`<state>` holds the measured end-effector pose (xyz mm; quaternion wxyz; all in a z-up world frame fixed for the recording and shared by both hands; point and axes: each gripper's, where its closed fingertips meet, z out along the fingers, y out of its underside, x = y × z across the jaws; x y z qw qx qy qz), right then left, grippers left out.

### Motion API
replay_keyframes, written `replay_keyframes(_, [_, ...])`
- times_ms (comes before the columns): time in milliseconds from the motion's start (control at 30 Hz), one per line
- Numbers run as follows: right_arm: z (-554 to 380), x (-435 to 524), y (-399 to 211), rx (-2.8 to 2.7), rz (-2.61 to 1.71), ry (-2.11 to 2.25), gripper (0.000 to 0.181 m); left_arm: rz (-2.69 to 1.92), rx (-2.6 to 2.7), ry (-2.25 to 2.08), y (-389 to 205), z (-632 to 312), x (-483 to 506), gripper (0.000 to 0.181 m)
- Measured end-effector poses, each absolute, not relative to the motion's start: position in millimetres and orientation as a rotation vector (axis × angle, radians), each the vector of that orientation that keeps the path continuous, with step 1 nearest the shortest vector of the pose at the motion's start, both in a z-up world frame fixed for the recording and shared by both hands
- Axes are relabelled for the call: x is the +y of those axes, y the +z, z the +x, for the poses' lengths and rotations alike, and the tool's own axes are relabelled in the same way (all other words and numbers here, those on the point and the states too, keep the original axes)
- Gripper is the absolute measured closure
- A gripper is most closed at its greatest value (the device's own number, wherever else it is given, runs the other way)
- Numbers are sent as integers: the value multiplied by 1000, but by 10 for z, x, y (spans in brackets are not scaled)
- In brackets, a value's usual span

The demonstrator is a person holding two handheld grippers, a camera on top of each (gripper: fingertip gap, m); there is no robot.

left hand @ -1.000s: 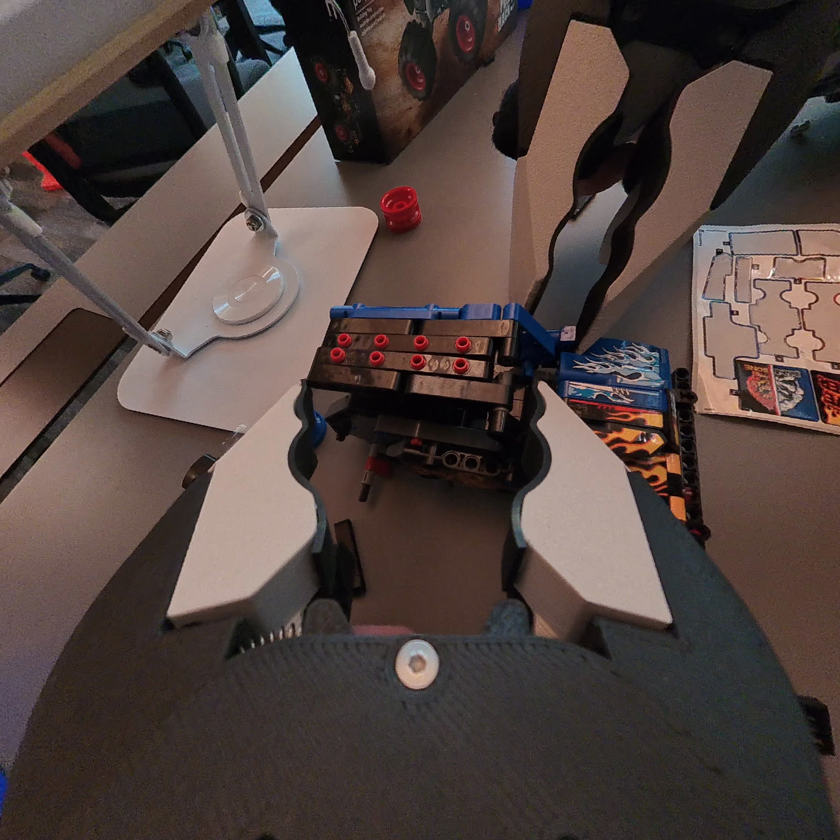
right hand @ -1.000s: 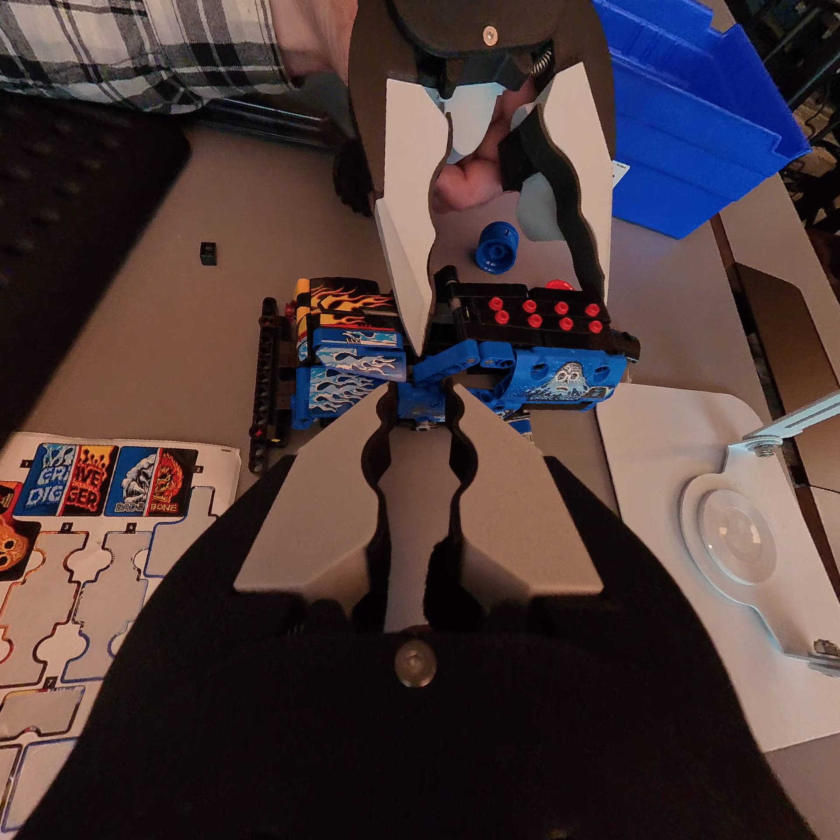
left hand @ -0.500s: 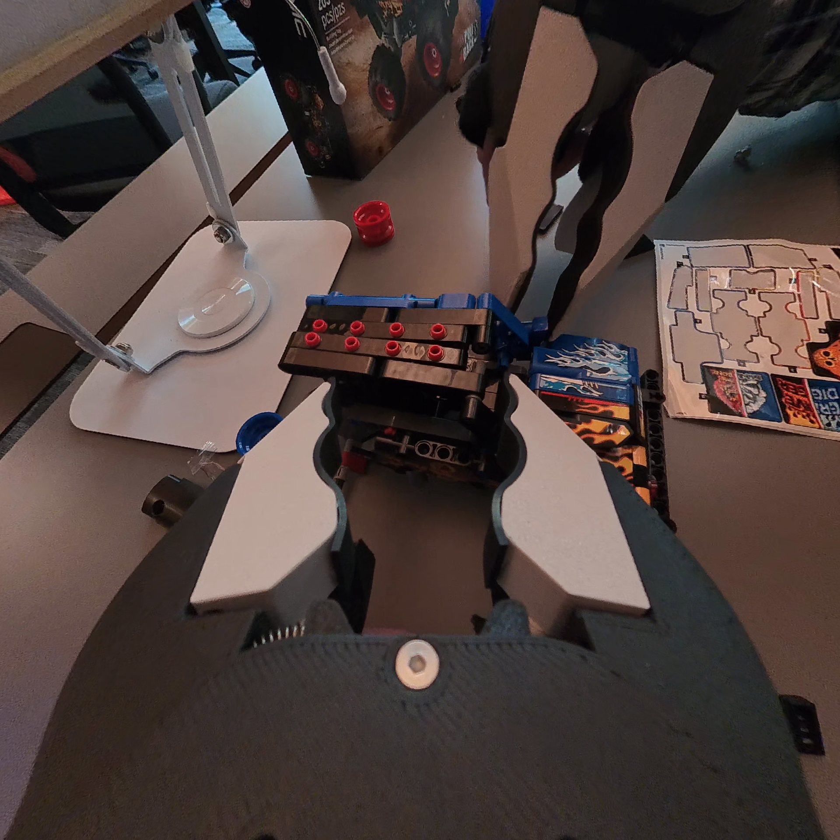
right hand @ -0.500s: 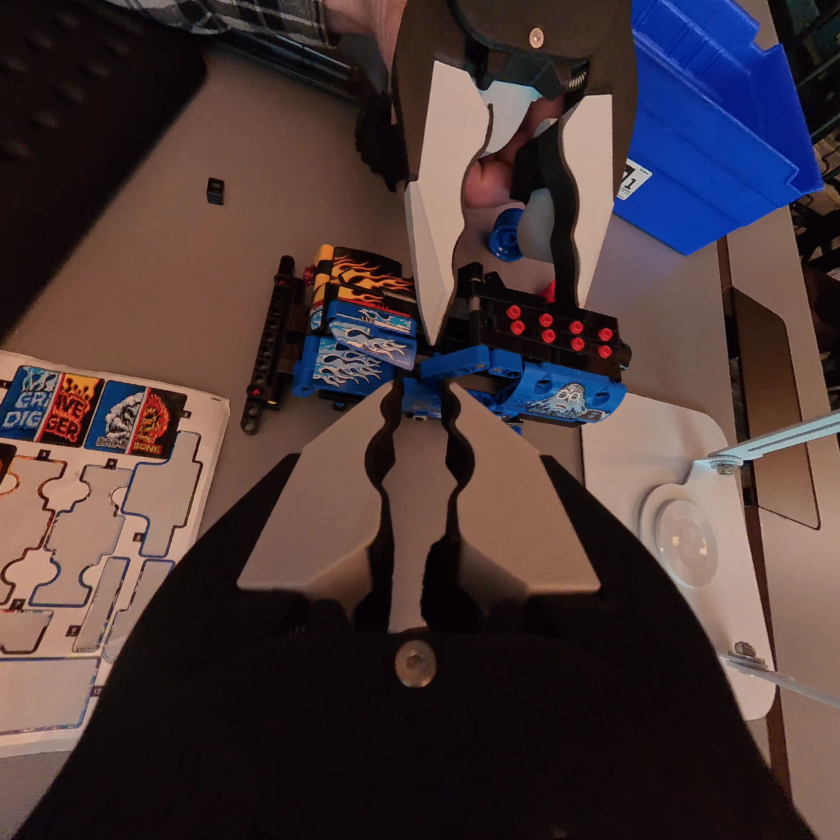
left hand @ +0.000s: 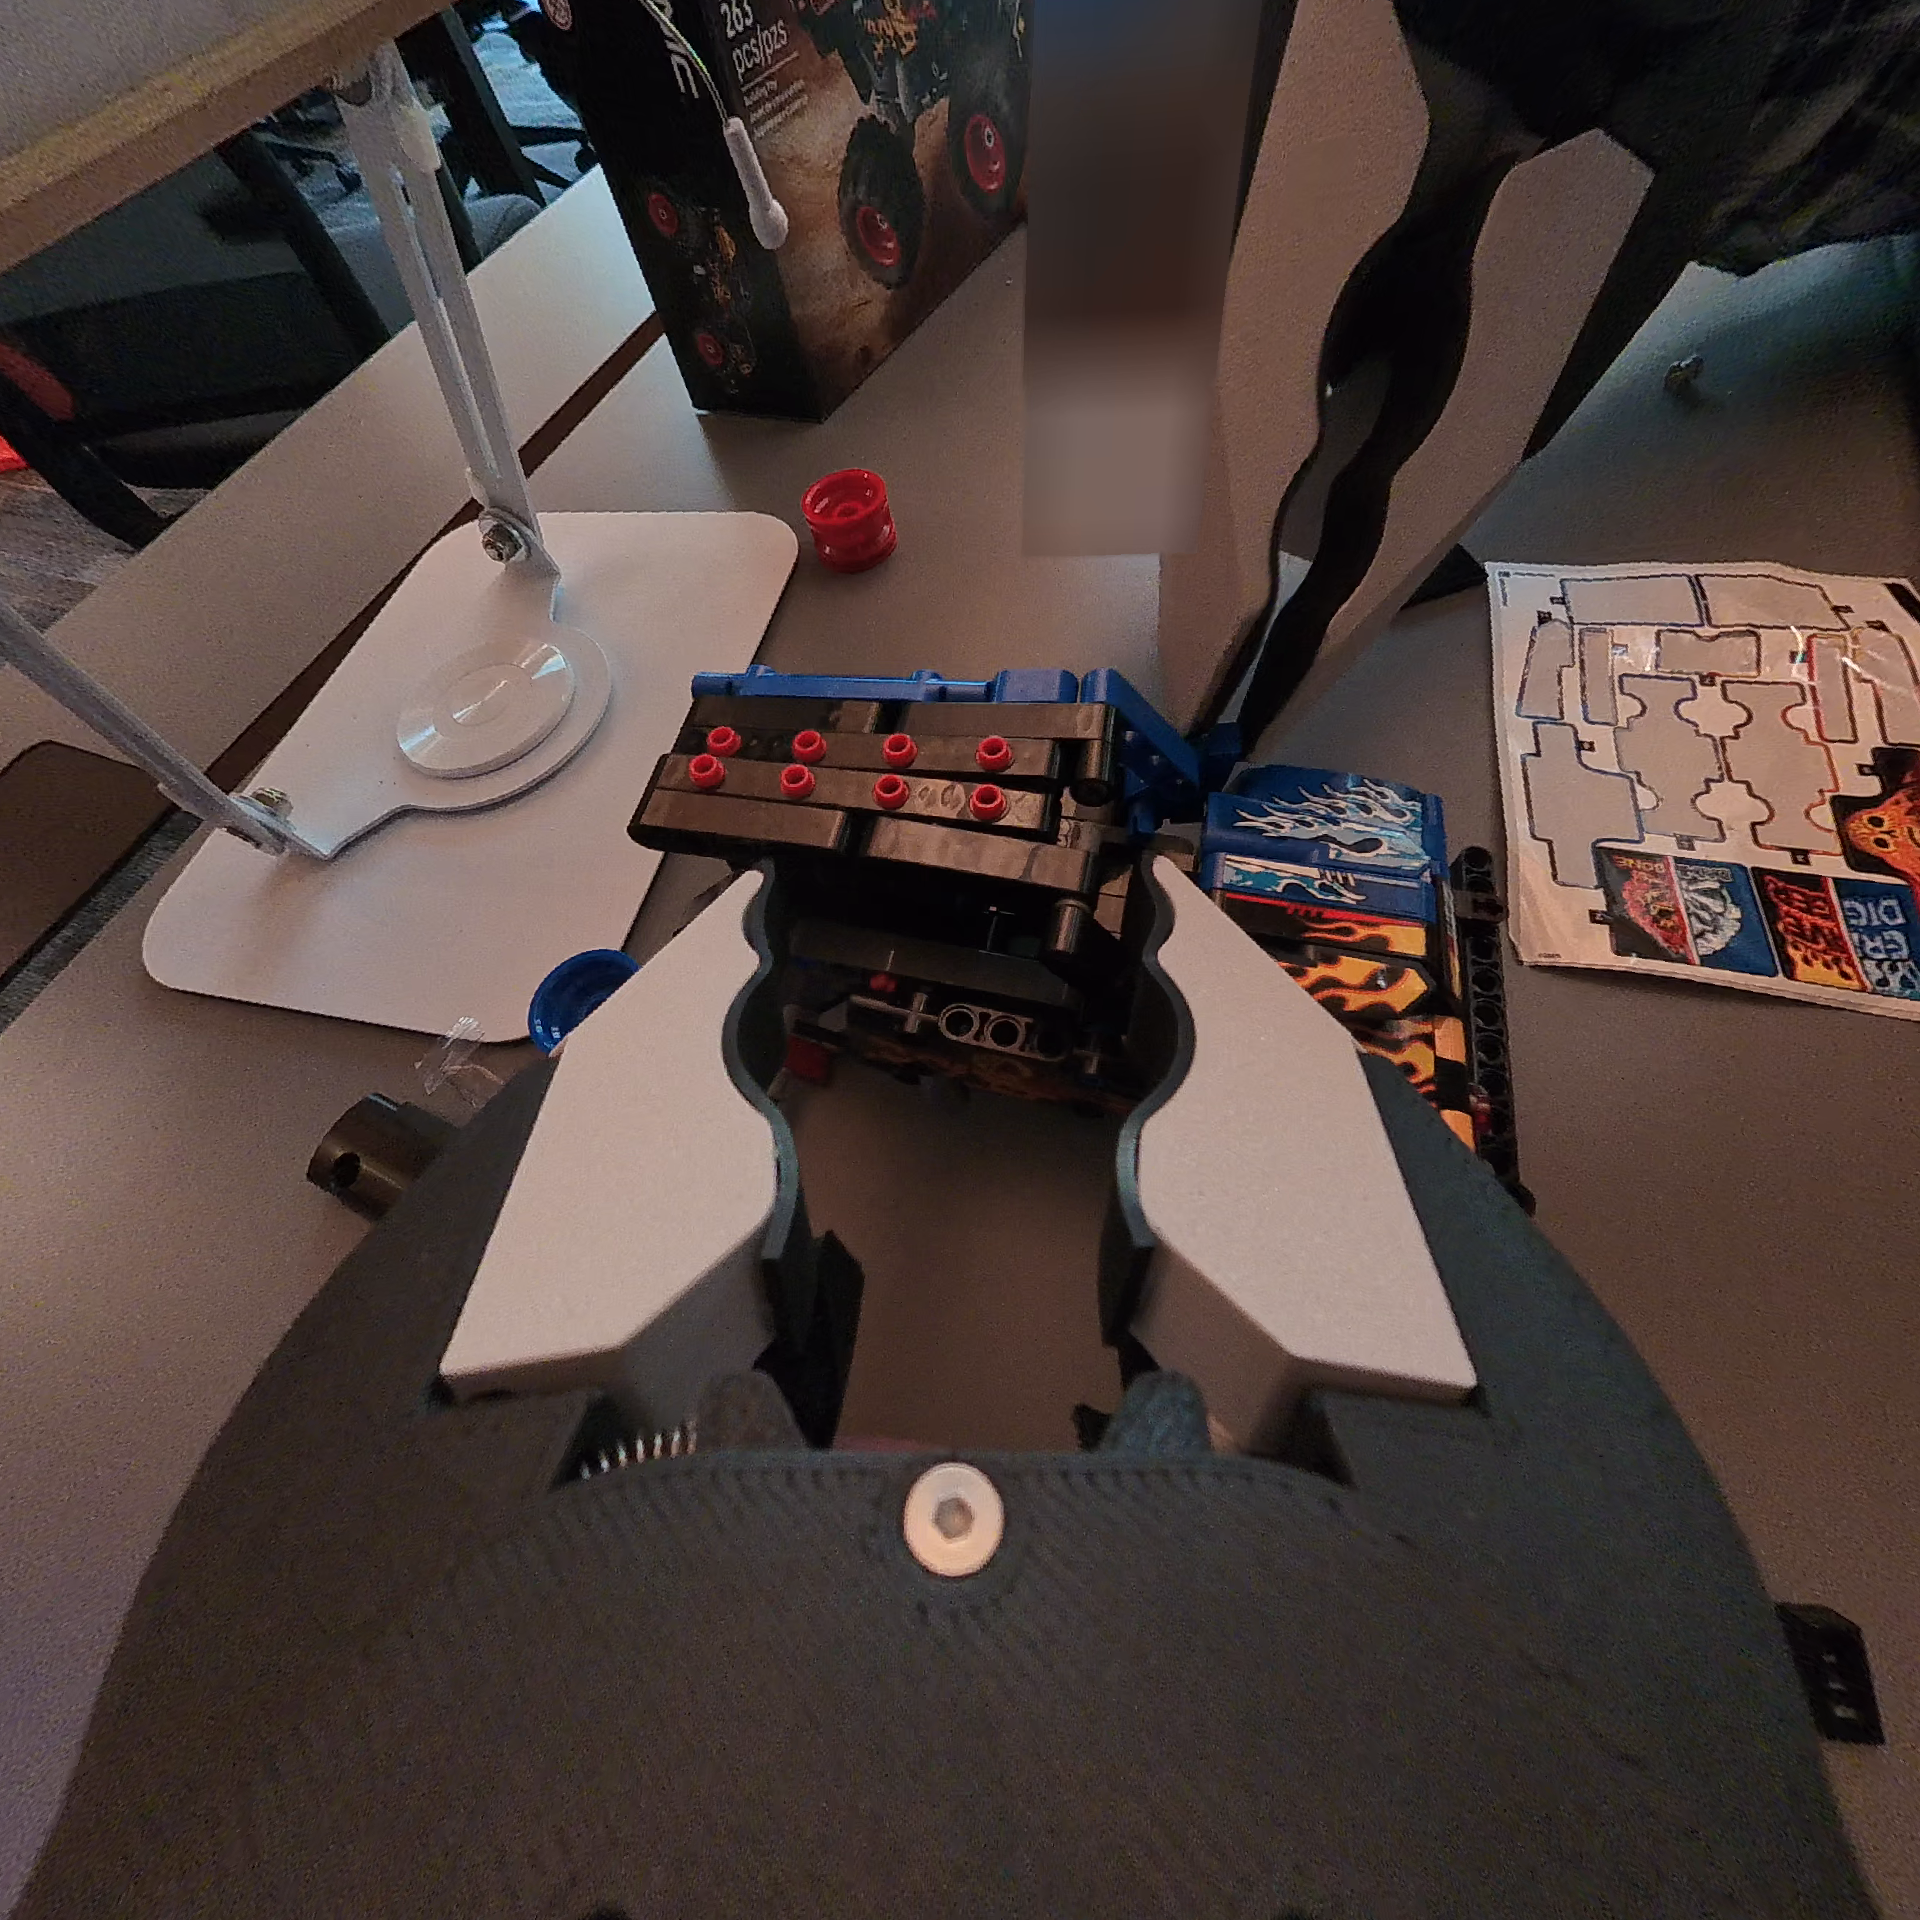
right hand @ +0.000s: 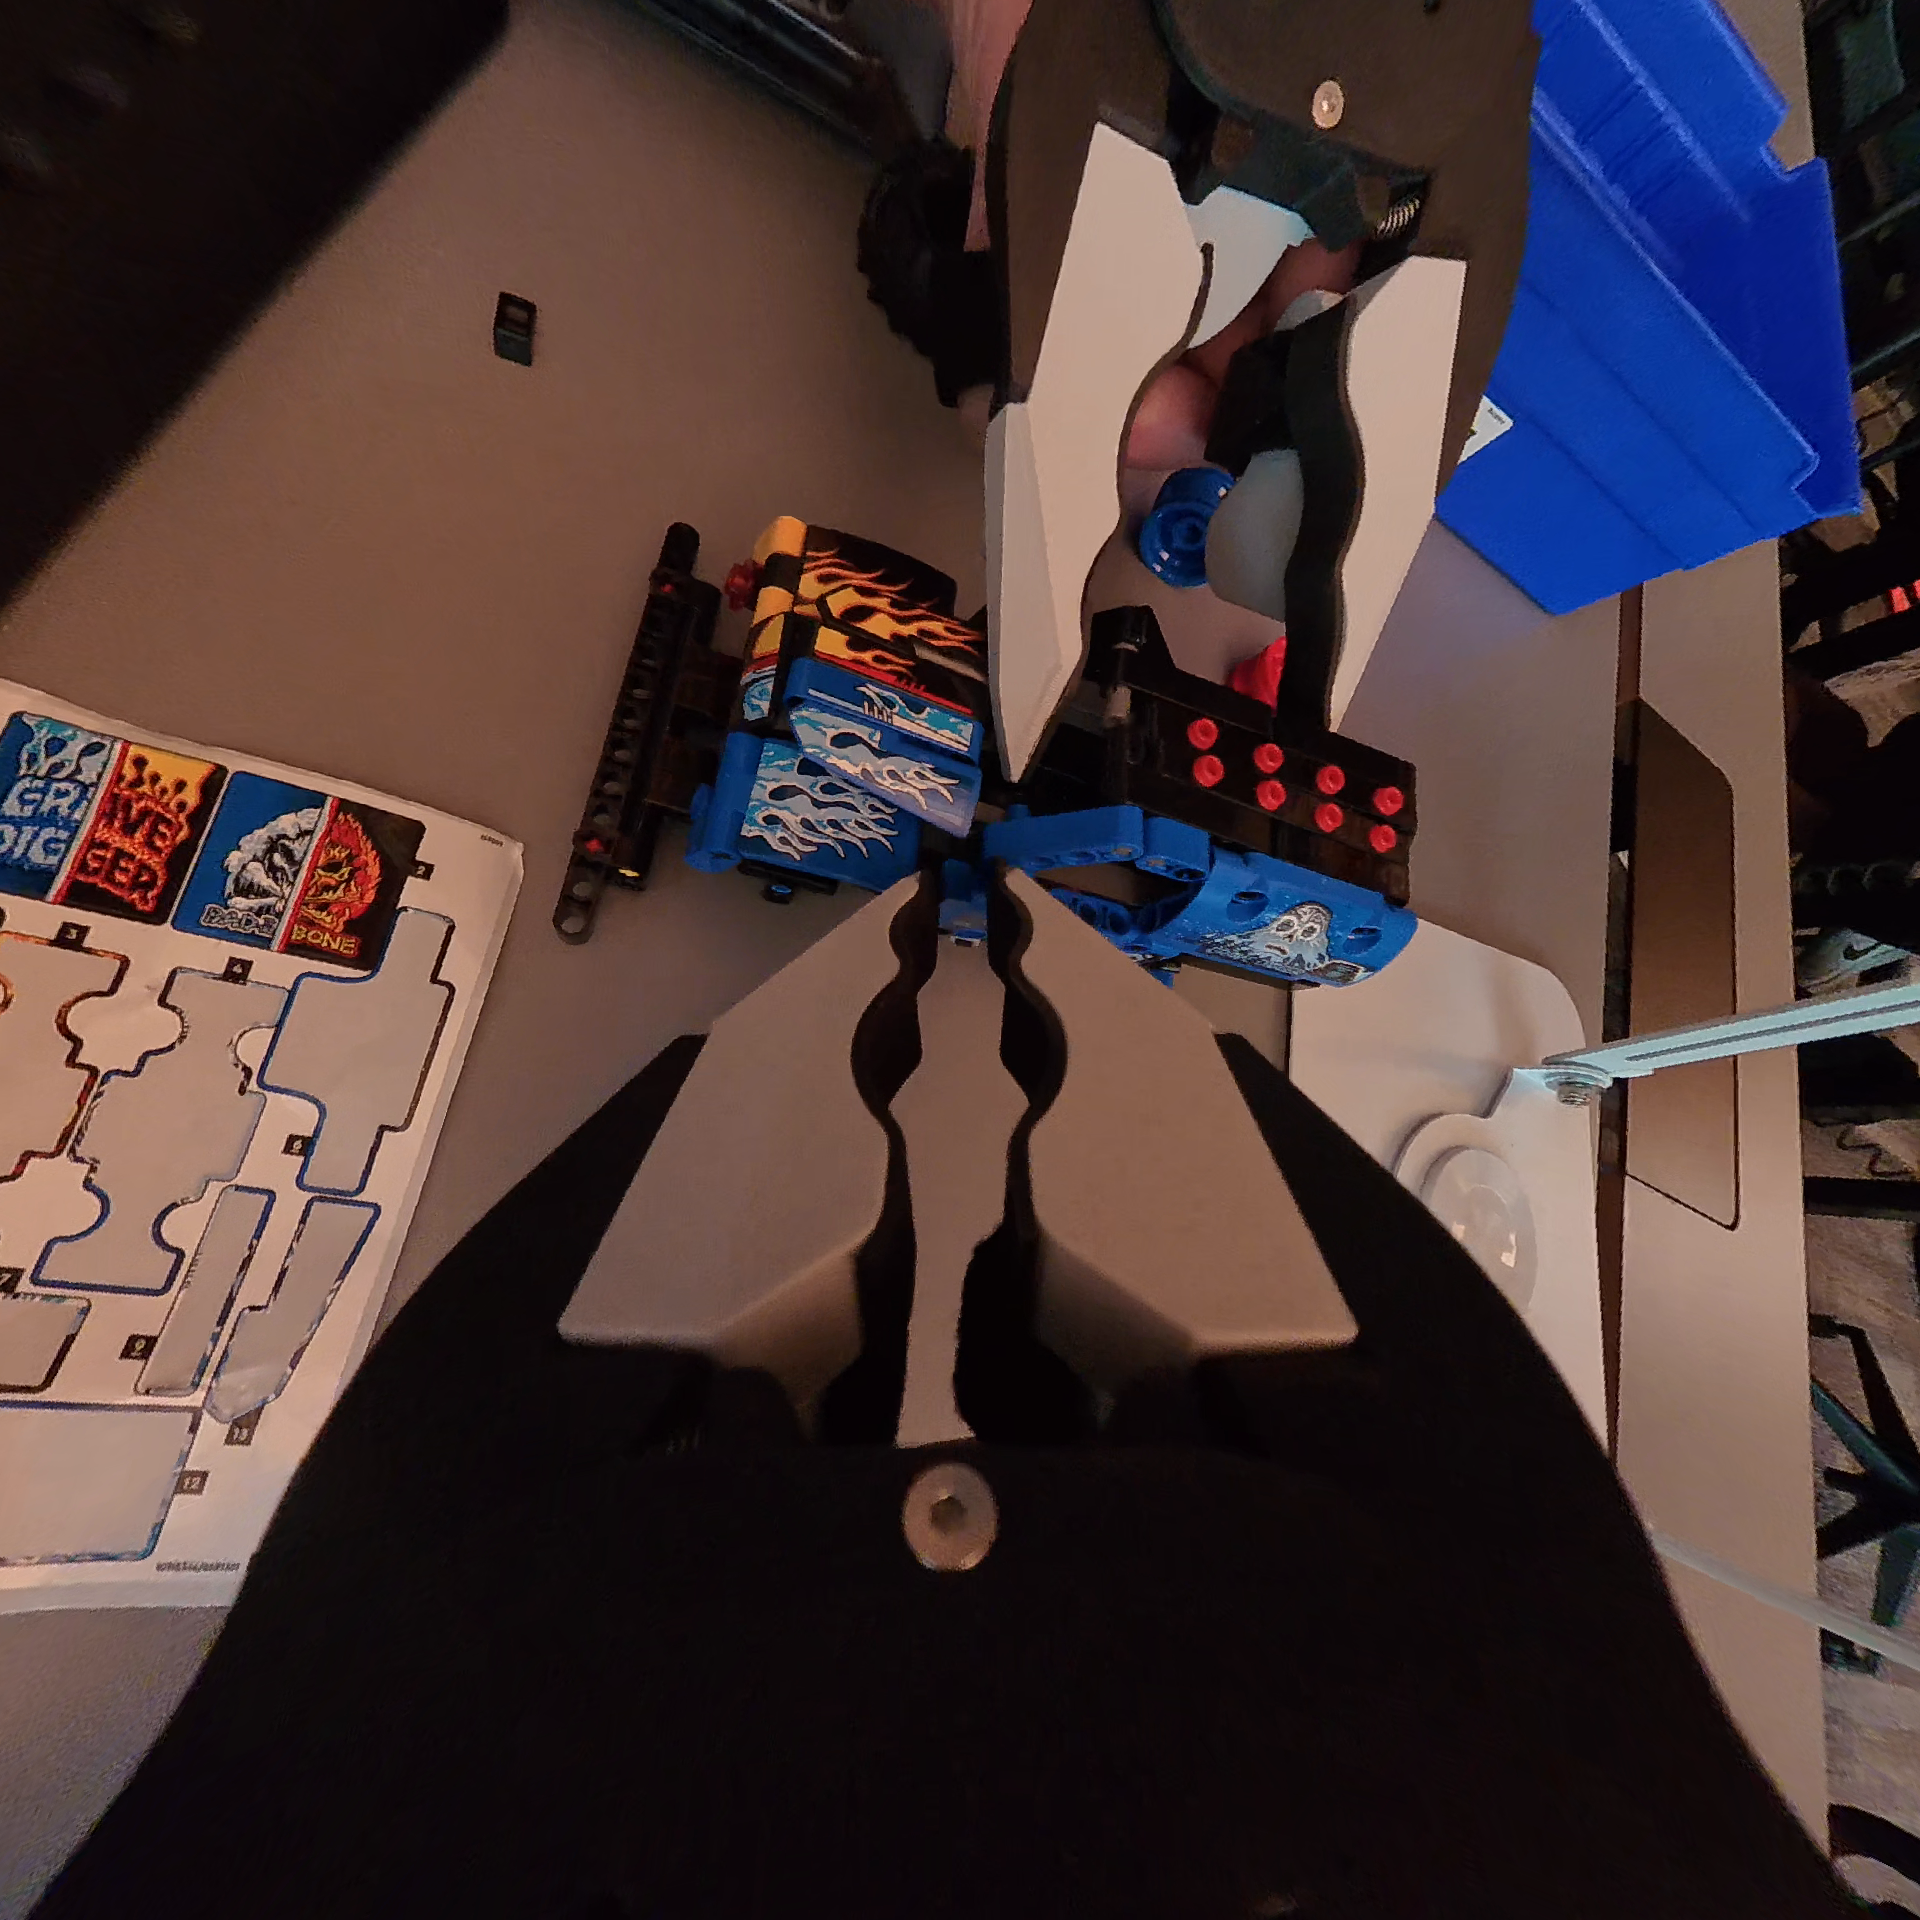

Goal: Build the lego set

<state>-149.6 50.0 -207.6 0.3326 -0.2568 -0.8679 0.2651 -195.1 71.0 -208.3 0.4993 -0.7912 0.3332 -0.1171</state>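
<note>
Blue and black plastic, the half-built truck lies on its side on the grey table, between your two tools. Your left gripper straddles the black chassis with its jaws spread wide, and whether the tips touch it is hard to tell. Your right gripper is nearly shut on a small blue part at the truck's middle joint. If you squeeze or pull now, the truck could slide or twist, since nothing clearly pins it, and the flame-printed panels might pop loose. A red wheel hub, a blue one and small black bits lie loose nearby and could be knocked away. Around you sit a sticker sheet, the set's box, a white stand base and a blue bin; the room is dim and warm-lit
</note>
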Motion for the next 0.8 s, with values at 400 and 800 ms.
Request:
replay_keyframes(400, [-1517, 524, -2132, -2252, -511, 583, 150, -1872, 818, -368, -2075, -1917, 709, 116])
replay_keyframes(800, [-1650, 516, -2187, -2036, -233, 322, 157, -1805, 780, -475, -2054, -1914, 712, 124])
